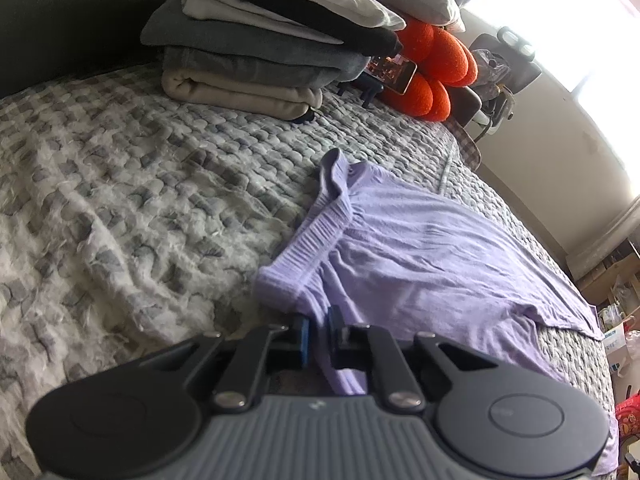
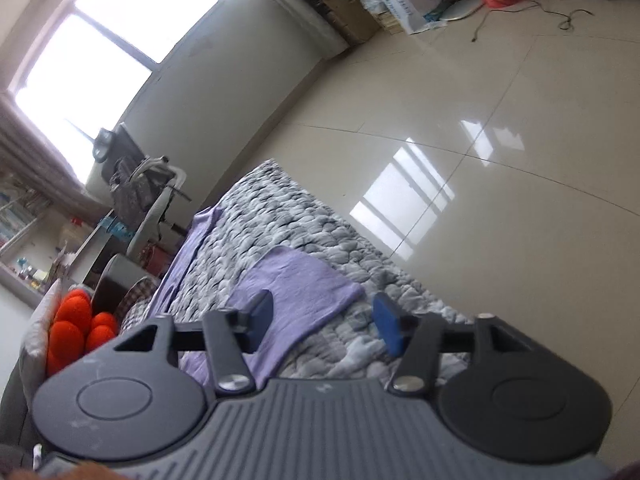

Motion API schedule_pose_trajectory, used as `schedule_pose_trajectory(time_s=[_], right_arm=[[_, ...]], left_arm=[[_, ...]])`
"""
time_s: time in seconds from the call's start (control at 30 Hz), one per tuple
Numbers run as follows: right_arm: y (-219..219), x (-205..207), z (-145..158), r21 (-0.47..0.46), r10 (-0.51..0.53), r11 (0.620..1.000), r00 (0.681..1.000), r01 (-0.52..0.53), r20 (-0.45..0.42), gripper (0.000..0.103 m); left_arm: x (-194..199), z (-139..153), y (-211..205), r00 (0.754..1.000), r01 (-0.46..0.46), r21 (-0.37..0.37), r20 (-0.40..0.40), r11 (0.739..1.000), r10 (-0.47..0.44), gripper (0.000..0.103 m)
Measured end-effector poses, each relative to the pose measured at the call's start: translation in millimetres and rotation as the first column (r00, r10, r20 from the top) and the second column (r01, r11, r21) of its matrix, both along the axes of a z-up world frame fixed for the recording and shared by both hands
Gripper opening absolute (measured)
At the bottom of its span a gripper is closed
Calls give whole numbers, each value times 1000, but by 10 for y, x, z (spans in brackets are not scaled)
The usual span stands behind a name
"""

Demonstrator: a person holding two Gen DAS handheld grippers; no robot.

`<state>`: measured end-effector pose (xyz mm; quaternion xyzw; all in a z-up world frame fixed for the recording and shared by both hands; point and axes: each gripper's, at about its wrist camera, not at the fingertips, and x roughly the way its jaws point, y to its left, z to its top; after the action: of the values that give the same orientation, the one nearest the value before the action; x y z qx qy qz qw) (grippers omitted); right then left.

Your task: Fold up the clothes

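Left gripper (image 1: 318, 330) pinches the lilac shirt (image 1: 420, 252); right gripper (image 2: 324, 322) gapes empty.
Probably regrip its far edge squarely before folding.

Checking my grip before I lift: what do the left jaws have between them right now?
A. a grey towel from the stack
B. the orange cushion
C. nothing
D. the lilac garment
D: in the left wrist view the left gripper is pinched shut on the edge of the lilac garment.
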<state>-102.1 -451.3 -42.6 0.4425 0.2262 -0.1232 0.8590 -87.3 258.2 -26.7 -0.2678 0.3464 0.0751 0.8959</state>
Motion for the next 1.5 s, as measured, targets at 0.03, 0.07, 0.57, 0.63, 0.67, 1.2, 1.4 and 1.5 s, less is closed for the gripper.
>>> schedule_pose_trajectory(time_s=[0.03, 0.07, 0.57, 0.63, 0.67, 1.2, 1.4, 1.5], right_arm=[[-10, 20, -9, 18, 4, 1000, 1000, -4, -5, 60], [-24, 42, -30, 41, 1, 999, 1000, -1, -9, 60], [74, 206, -108, 27, -74, 997, 997, 73, 9, 38], [56, 174, -137, 46, -101, 994, 995, 101, 14, 30], [62, 159, -144, 49, -110, 993, 994, 108, 24, 24], [344, 196, 193, -196, -141, 966, 980, 166, 139, 4], [363, 142, 339, -261, -133, 949, 974, 178, 181, 4], [392, 181, 422, -293, -114, 941, 972, 172, 204, 4]], left_arm=[[-2, 12, -3, 1000, 0, -3, 5, 1000, 0, 9], [-7, 25, -4, 1000, -1, -7, 11, 1000, 1, 9], [-120, 228, 41, 995, -34, 35, 91, 999, 31, 9], [-119, 238, 19, 995, -30, 43, 96, 999, 26, 9], [-117, 248, 11, 995, -30, 45, 98, 999, 25, 9], [-166, 423, 8, 984, -54, 63, 174, 997, 42, 7], [-229, 486, 60, 978, -72, 39, 201, 997, 63, 3], [-239, 545, 49, 973, -71, 46, 222, 996, 59, 3]])
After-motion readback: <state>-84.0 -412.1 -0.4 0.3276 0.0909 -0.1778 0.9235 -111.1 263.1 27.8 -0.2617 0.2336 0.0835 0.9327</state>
